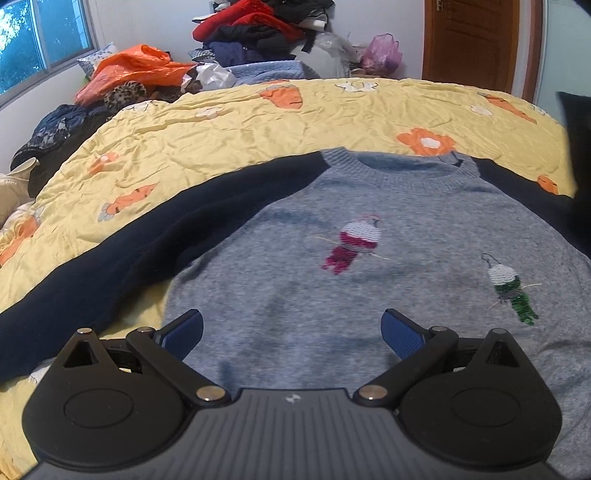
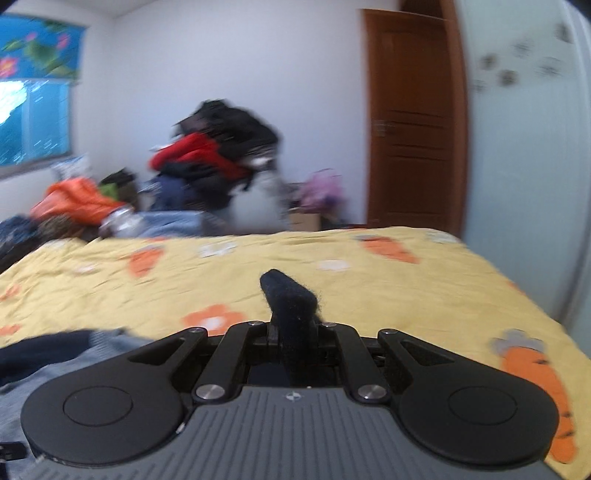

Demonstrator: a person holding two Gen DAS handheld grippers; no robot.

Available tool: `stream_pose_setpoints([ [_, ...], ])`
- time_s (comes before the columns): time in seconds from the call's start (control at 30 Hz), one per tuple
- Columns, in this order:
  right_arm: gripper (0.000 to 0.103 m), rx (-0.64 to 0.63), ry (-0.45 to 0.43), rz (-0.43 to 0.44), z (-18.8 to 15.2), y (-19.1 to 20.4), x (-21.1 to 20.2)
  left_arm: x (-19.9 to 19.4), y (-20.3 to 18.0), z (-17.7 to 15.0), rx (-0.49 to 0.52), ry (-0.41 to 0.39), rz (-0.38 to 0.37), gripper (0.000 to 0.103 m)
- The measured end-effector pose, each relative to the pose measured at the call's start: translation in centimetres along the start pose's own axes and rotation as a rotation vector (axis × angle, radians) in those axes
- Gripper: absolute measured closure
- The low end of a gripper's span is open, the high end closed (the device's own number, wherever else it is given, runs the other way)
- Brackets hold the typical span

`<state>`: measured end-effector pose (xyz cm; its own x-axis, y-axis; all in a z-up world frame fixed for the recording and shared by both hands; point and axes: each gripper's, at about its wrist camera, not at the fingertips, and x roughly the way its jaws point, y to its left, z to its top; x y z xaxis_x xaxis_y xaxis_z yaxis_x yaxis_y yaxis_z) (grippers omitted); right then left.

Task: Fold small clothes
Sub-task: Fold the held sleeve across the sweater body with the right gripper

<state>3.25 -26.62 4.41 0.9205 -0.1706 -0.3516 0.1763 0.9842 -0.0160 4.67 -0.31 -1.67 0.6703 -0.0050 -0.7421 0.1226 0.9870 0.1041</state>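
Note:
A small grey-blue knit sweater with dark navy sleeves lies flat, front up, on the yellow bedspread. Its left sleeve stretches out to the left. My left gripper is open and empty, its blue pads just above the sweater's lower body. My right gripper is shut on a fold of dark navy sleeve fabric, held above the bed. In the right wrist view the sweater's body shows at the lower left. A dark blurred shape at the right edge of the left wrist view hides the right sleeve's end.
The bedspread has orange carrot and flower prints. Piles of clothes and an orange bag lie behind the bed. A wooden door stands at the back right, a window at the left.

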Motion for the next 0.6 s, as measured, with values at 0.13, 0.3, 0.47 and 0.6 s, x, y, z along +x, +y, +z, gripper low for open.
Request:
stream_pose_setpoints([
  [0.13, 0.086, -0.078, 0.038, 0.071, 0.1, 5.9, -0.4, 0.1, 1.5, 0.0, -0.027, -0.002, -0.008, 0.0],
  [0.3, 0.086, -0.195, 0.08, 0.133, -0.8, 11.8, 0.7, 0.2, 3.2, 0.0, -0.064, 0.001, -0.019, 0.0],
  [0.47, 0.086, -0.264, 0.126, 0.177, -1.2, 15.5, 2.5, 0.1, 4.1, -0.3, -0.066, 0.0, -0.009, 0.0],
  [0.6, 0.086, -0.298, 0.145, 0.2, -1.7, 17.9, 3.8, 0.1, 4.6, -0.7, -0.072, 0.005, -0.009, 0.0],
])
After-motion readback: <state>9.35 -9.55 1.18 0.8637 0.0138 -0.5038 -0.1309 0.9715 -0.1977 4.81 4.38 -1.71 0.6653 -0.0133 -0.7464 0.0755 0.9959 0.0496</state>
